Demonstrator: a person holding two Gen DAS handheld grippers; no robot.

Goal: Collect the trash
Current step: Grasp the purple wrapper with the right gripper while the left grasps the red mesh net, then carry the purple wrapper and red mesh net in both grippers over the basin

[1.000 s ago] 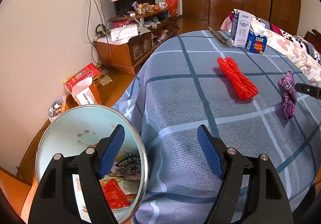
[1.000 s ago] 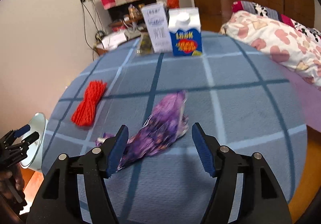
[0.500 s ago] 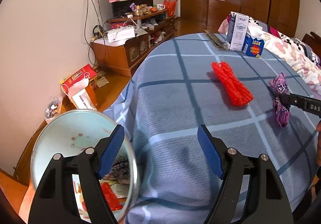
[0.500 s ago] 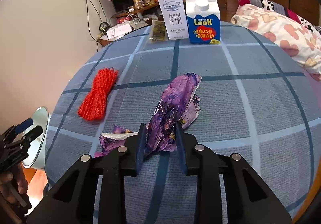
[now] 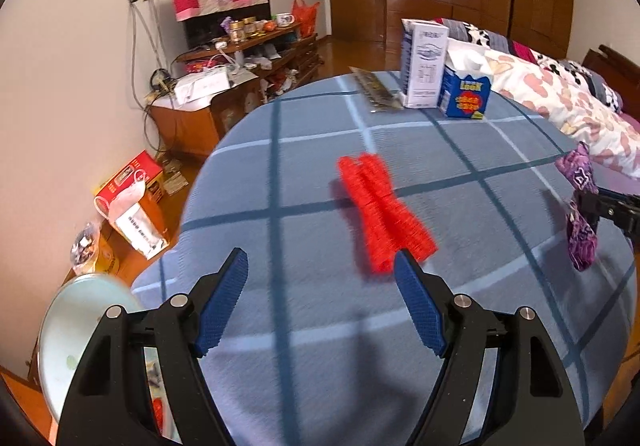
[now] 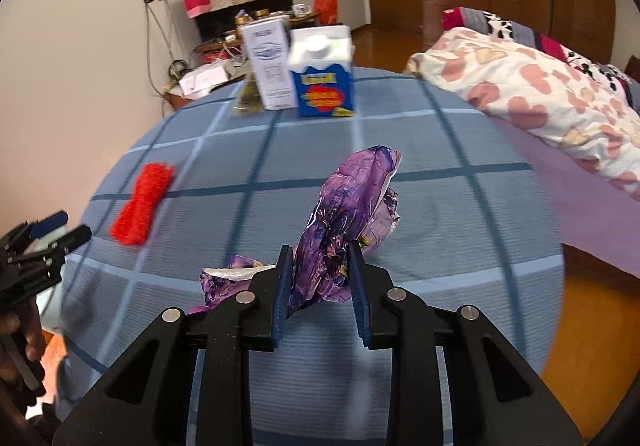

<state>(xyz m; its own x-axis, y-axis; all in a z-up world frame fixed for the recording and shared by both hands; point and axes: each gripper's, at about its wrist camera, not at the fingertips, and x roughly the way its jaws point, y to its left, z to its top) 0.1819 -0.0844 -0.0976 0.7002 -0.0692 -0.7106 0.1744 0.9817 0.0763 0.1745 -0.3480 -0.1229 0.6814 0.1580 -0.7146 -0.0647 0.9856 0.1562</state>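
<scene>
Because my right hand-held gripper (image 6: pixel 320 278) is clamped on the crumpled purple foil wrapper (image 6: pixel 344 222) just above the blue checked table (image 6: pixel 440 206), I keep my left hand-held gripper (image 5: pixel 320 306) spread wide, empty, pointed toward the red mesh bundle (image 5: pixel 384 214) near the trash bin (image 5: pixel 76 330).

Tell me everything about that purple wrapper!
The purple wrapper is crinkly, shiny foil or plastic with dark print and a silvery inside. It is crumpled and stands up tall, its top pointing away from the camera. The right gripper is shut on its lower part, the blue fingers pressing both sides. A torn flap hangs to the left. The left view shows it raised above the blue checked cloth.
</scene>
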